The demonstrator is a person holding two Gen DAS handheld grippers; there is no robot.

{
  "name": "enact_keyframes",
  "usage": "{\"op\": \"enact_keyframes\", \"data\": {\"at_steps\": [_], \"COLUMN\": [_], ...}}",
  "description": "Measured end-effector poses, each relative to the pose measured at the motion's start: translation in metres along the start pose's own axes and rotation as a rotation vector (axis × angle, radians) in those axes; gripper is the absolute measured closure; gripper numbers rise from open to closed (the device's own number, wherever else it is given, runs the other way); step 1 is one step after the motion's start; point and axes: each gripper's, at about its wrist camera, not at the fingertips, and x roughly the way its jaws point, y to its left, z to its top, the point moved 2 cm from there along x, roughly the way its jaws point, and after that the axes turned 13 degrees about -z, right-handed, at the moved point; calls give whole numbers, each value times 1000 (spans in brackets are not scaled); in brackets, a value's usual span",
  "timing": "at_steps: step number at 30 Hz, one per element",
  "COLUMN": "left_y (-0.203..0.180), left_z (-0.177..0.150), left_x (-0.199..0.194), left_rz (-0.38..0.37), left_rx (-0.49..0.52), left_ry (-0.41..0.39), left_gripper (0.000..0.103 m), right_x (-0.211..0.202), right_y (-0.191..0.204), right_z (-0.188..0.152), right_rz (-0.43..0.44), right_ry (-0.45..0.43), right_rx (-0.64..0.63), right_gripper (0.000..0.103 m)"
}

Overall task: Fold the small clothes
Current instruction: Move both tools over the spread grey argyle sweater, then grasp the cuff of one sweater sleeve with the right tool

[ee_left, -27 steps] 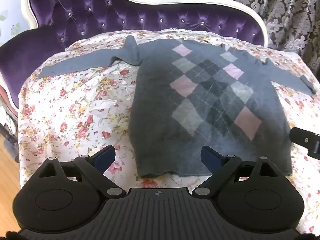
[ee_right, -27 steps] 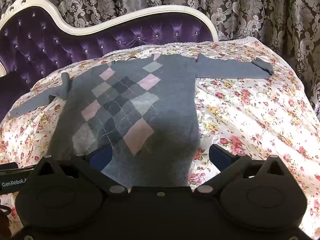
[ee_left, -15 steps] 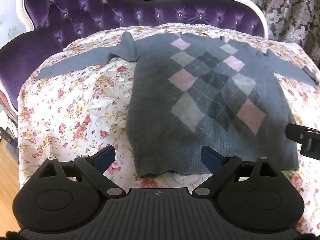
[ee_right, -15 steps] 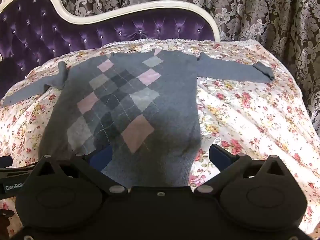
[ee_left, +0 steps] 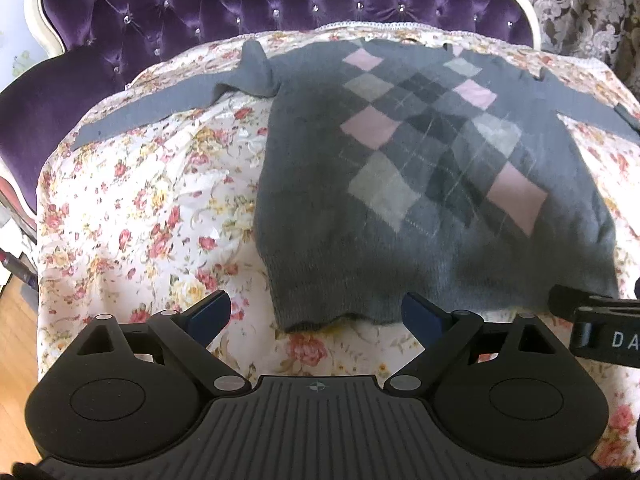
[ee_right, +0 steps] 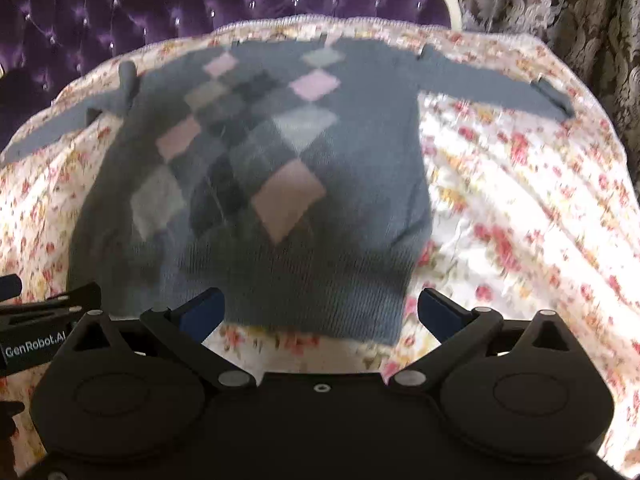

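A small grey sweater (ee_left: 400,168) with pink, light grey and dark diamonds lies flat on a floral cloth, both sleeves spread out sideways. In the right wrist view the same sweater (ee_right: 280,168) looks blurred. My left gripper (ee_left: 316,312) hovers open over the sweater's lower left hem corner, nothing between its blue pads. My right gripper (ee_right: 320,312) hangs open above the lower right part of the hem, pads apart and not touching the knit. The other gripper's black body shows at each view's edge.
The floral cloth (ee_left: 140,208) covers a seat backed by a purple tufted sofa (ee_left: 180,12) with a cream frame. Patterned curtains (ee_right: 560,8) hang behind. Wooden floor (ee_left: 16,320) shows at the far left, beyond the cloth's edge.
Both grippers have moved forward and lower toward the sweater's hem, so the sweater fills more of each view. Both stay open.
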Motion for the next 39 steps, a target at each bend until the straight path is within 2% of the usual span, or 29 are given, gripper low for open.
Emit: {"op": "enact_keyframes", "data": {"at_steps": [4, 13, 26, 28, 33, 39], "left_y": [1, 4, 4, 3, -4, -14], "left_z": [-5, -8, -7, -1, 32, 79], "left_x": [1, 0, 1, -2, -8, 0], "left_rz": [6, 26, 16, 2, 0, 12], "left_rx": [4, 8, 13, 33, 85, 148], "left_ry": [6, 7, 1, -21, -114, -207], "left_gripper": [10, 10, 10, 10, 10, 10], "right_x": [3, -4, -3, -2, 7, 13], "right_y": [4, 17, 28, 25, 4, -35], "right_z": [-7, -4, -5, -4, 7, 39], "right_rz": [-2, -34, -15, 11, 148, 199], "right_ry": [21, -25, -30, -21, 30, -39], "right_rx": [-12, -60, -85, -70, 49, 145], "right_gripper": [1, 1, 1, 1, 1, 1]}}
